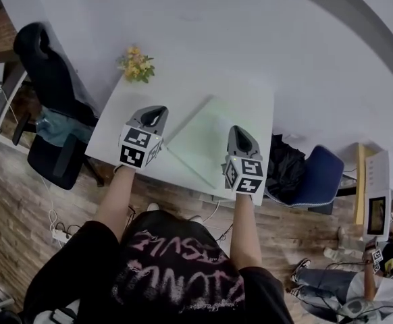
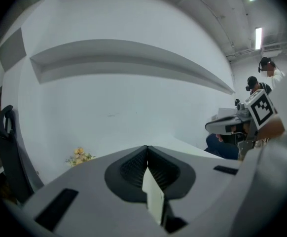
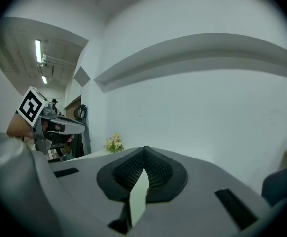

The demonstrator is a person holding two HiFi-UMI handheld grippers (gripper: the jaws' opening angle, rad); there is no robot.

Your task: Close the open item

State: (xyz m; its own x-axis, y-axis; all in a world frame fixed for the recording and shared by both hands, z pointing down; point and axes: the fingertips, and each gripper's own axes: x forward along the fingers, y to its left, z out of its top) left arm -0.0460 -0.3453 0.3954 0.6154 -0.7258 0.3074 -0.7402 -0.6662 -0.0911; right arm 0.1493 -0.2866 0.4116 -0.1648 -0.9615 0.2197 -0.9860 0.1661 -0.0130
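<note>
The person holds both forearms forward over the near edge of the white tabletop (image 1: pixel 250 93), 1 gripper in each hand, both pointing away from the body and only slightly downward. The left gripper (image 1: pixel 157 110) has its jaws pressed together with nothing between them, and the right gripper (image 1: pixel 237 131) is the same, its 2 jaws meeting at the tip and empty. Each carries its marker cube toward the person's body, just in front of the hand. The task's thing, a pale flat item (image 1: pixel 206 140), lies on the tabletop between the 2 grippers and below them, touched by neither. It has a faint greenish tint and straight edges, 1 corner pointing toward the left gripper; whether it lies open or shut cannot be made out. Beyond the left gripper, at the far corner of the tabletop, stands a small bunch of yellow flowers (image 1: pixel 136 64) against the white wall (image 1: pixel 203 25). To the left of the left gripper is a black office chair (image 1: pixel 48 79); to the right of the right gripper a blue chair (image 1: pixel 318 174) carries a black bundle (image 1: pixel 284 164). The floor (image 1: pixel 21 201) is wood planking.
</note>
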